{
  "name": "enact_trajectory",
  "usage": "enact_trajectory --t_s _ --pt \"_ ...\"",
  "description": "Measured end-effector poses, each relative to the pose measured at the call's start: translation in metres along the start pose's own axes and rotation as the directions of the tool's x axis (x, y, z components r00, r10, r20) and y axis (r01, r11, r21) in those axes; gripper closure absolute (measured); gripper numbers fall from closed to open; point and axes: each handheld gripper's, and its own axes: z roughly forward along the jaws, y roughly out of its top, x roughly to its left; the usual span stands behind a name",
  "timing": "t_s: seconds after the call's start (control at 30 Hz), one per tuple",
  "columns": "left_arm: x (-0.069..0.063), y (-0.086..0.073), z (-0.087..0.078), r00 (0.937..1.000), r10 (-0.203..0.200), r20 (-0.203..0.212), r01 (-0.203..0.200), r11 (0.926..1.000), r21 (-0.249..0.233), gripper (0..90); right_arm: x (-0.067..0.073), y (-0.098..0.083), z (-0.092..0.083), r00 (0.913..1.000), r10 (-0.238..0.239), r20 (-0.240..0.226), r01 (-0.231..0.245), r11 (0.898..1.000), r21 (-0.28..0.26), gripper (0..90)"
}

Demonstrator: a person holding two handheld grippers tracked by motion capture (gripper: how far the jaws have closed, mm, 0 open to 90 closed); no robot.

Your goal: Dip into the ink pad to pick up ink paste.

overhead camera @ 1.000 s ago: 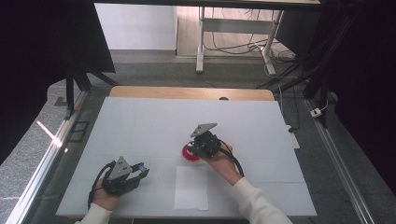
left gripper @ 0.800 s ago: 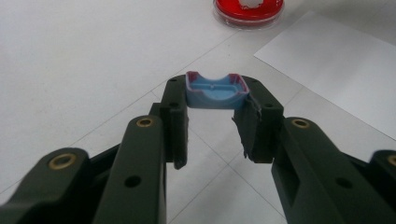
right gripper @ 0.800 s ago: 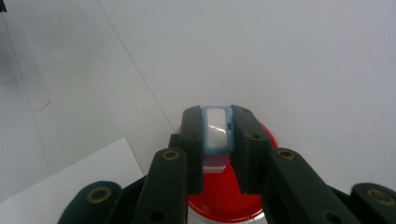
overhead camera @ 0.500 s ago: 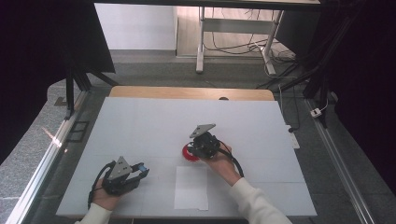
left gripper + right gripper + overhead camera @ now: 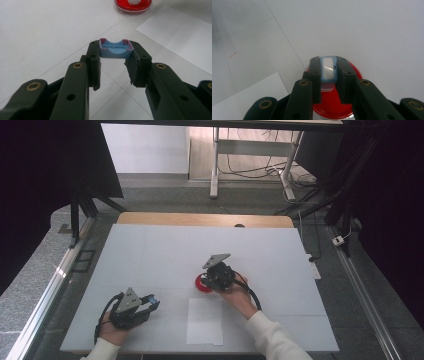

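A round red dish [image 5: 202, 284] lies on the white table near its middle; the left gripper view shows the dish [image 5: 133, 5] far ahead with something white in it. My right gripper [image 5: 327, 72] hangs just over the red dish [image 5: 337, 105], shut on a small light-blue block with a white face [image 5: 327, 69]. In the high view my right gripper [image 5: 216, 276] covers most of the dish. My left gripper [image 5: 150, 302] rests at the front left, shut on a blue tray-like piece with purple edges [image 5: 115, 48] held across its tips [image 5: 115, 53].
A white paper sheet [image 5: 205, 321] lies flat at the table's front, between the two hands, and appears at the right of the left gripper view [image 5: 180, 37]. A wooden strip [image 5: 200, 219] runs along the table's far edge. Metal rails flank both sides.
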Motion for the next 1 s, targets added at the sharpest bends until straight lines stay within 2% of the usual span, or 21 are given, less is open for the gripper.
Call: enact_trajectory --t_s 0.6,0.7,1.0 --pt "0.0 0.0 0.0 1.0 -0.001 -0.004 0.001 1.0 -0.004 65.3 0.0 0.001 -0.004 1.0 0.002 0.005 -0.002 1.0 -0.015 75.2" --pt "0.001 0.0 0.0 1.0 -0.005 -0.002 0.005 1.0 -0.006 65.3 -0.001 0.001 -0.007 0.9998 0.016 -0.011 -0.017 0.999 -0.033 75.2" --pt "0.001 0.0 0.0 1.0 -0.002 -0.003 0.002 1.0 -0.002 65.2 -0.001 0.002 -0.018 0.9994 0.027 -0.019 -0.029 0.997 -0.077 75.2"
